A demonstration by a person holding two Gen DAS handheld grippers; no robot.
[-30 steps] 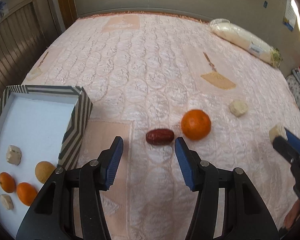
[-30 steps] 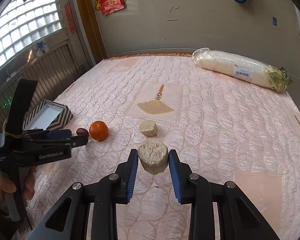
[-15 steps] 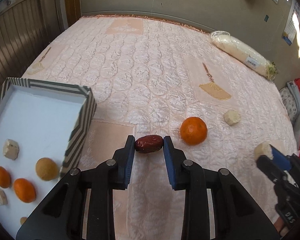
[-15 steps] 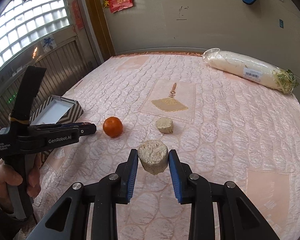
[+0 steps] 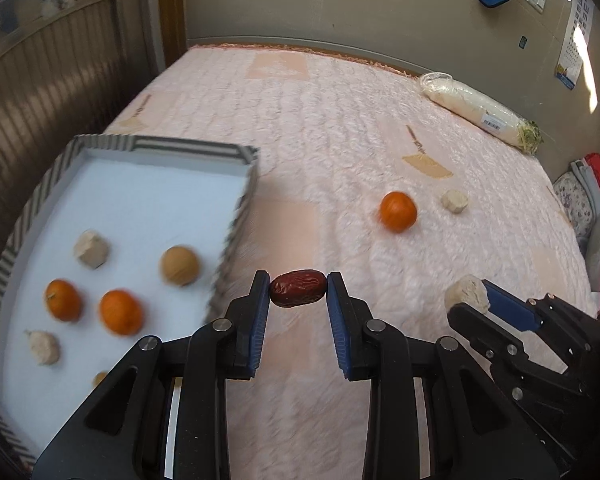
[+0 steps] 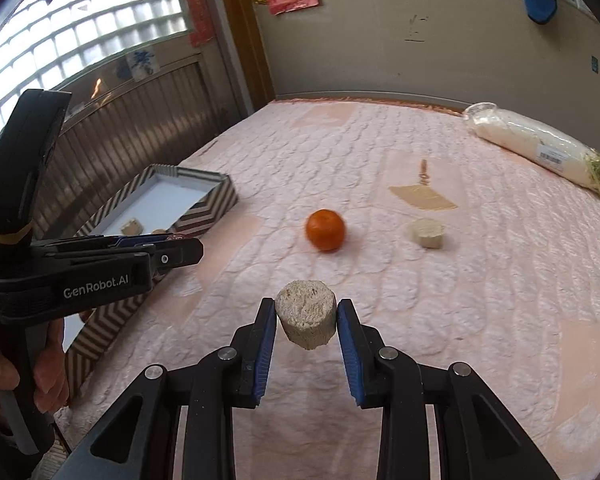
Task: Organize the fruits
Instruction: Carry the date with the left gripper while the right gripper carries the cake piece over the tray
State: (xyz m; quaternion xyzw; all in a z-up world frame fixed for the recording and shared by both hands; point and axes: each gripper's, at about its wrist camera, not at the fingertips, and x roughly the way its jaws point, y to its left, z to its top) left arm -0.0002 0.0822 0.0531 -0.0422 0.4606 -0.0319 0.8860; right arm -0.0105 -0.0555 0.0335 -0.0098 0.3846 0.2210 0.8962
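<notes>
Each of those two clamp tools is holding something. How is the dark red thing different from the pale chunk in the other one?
The red date is dark, glossy and wrinkled; the pale chunk is beige, matte and crumbly-looking. The date is a slim oval gripped at its two ends by the left gripper; the chunk is a stubby cylinder, broader than the date, gripped across its sides by the right gripper. Both are held clear of the pink bedspread, near the striped tray.

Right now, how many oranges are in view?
3. Two oranges lie in the striped tray, one beside the other; a third orange sits loose on the pink quilt. The tray's near corner is cut off.
</notes>
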